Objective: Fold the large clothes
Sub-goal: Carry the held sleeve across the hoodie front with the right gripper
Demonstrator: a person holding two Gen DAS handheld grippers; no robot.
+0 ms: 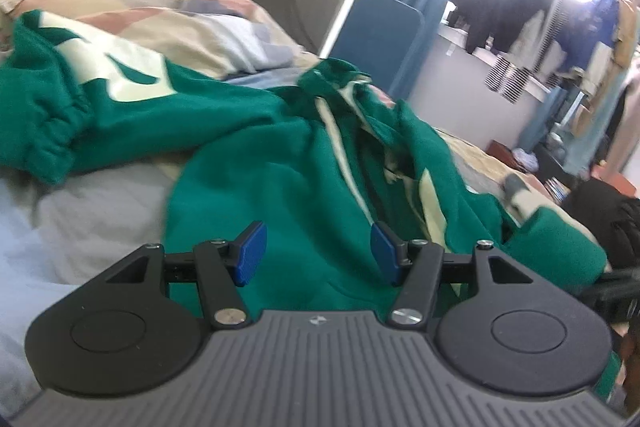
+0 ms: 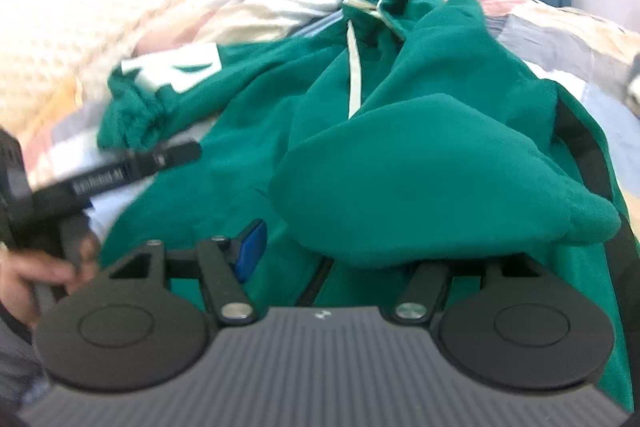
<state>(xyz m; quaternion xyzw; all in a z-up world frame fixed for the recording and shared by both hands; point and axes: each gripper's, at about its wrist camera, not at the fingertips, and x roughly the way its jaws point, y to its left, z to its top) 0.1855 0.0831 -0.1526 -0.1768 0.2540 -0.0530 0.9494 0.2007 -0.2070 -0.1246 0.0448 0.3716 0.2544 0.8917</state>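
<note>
Soft green hoodie (image 1: 288, 163) sprawls crumpled, heavy and floppy.
Left gripper (image 1: 318, 253) and right gripper (image 2: 320, 247) gape empty; best hold: ribbed cuff (image 1: 44, 131), far left.

The green hoodie (image 1: 280, 163) is soft matt fleece cloth, lying on a patchwork cotton quilt (image 1: 224, 27), while the left gripper (image 1: 318, 253) shows matt black plastic, blue rubbery pads (image 1: 252, 253) and shiny metal screws.

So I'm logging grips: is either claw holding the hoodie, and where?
Neither. The left claw is open over the hoodie; the right claw's far pad is hidden under a fold.
</note>
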